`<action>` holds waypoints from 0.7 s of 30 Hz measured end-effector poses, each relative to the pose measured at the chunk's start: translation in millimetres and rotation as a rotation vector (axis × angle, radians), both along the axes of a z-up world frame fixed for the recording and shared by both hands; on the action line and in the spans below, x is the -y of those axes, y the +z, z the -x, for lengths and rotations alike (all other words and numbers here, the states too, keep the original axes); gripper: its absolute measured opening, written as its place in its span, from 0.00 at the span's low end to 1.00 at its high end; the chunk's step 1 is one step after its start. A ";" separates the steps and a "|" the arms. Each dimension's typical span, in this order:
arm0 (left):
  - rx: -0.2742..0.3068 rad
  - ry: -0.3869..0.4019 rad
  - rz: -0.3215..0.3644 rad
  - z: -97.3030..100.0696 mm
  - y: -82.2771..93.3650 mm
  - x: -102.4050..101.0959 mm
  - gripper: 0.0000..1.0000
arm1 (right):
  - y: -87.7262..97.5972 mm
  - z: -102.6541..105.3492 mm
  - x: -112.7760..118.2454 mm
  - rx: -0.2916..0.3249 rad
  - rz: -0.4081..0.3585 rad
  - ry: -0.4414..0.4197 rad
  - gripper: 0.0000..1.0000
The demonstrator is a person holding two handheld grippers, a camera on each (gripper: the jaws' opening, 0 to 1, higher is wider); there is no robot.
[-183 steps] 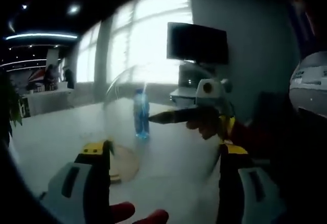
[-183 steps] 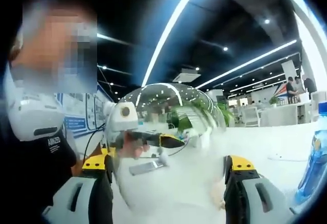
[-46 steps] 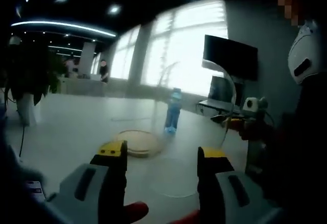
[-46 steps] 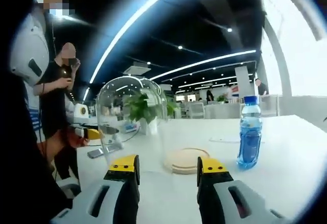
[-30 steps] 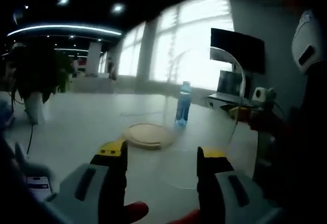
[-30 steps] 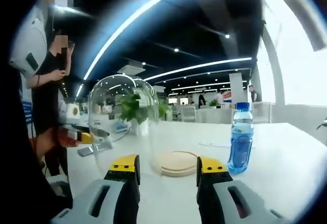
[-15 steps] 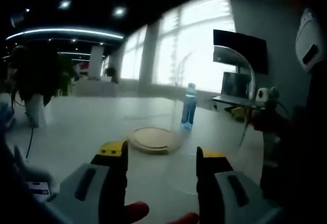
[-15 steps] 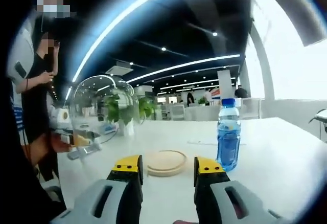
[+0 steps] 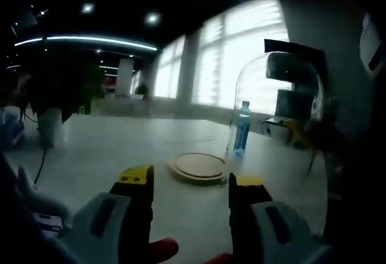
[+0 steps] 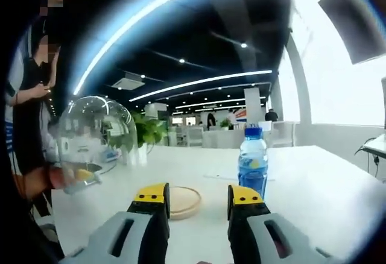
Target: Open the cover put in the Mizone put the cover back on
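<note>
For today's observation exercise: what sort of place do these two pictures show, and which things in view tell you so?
Probably a large open-plan office or showroom: long ceiling light strips, tall windows, and a wide white table with more tables and chairs behind. A wall screen fits that too.

I can't read any text from here. The bottle (image 10: 253, 163), at about two o'clock from my right jaws in the right gripper view, has a blue label, but its print is too small and blurred to make out. In the left gripper view the same bottle (image 9: 241, 129) sits at about one o'clock, label equally unreadable. A red-and-white sign (image 10: 240, 114) far back in the room, near twelve o'clock in the right gripper view, shows no legible letters.
</note>
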State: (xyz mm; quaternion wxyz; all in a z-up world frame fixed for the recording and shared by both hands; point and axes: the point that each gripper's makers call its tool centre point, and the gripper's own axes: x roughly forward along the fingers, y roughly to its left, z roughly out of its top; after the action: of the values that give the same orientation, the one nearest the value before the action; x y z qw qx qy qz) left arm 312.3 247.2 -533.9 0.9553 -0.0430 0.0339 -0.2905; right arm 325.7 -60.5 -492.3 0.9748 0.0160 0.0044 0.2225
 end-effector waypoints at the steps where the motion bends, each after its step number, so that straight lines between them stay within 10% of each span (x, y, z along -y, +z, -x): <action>1: 0.001 0.004 -0.003 -1.8 -0.3 -1.1 0.42 | 0.5 -1.5 0.2 0.001 0.006 -0.003 0.31; 21: -0.005 -0.012 -0.003 -14.8 -29.1 -0.3 0.42 | 26.0 -57.8 28.8 0.001 0.035 -0.126 0.30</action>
State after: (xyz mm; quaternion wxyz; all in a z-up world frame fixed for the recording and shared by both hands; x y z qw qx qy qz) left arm 327.1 247.4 -563.0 0.9535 -0.0422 0.0368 -0.2963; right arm 383.5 -89.3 -466.3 0.9870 -0.0007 0.0069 0.1606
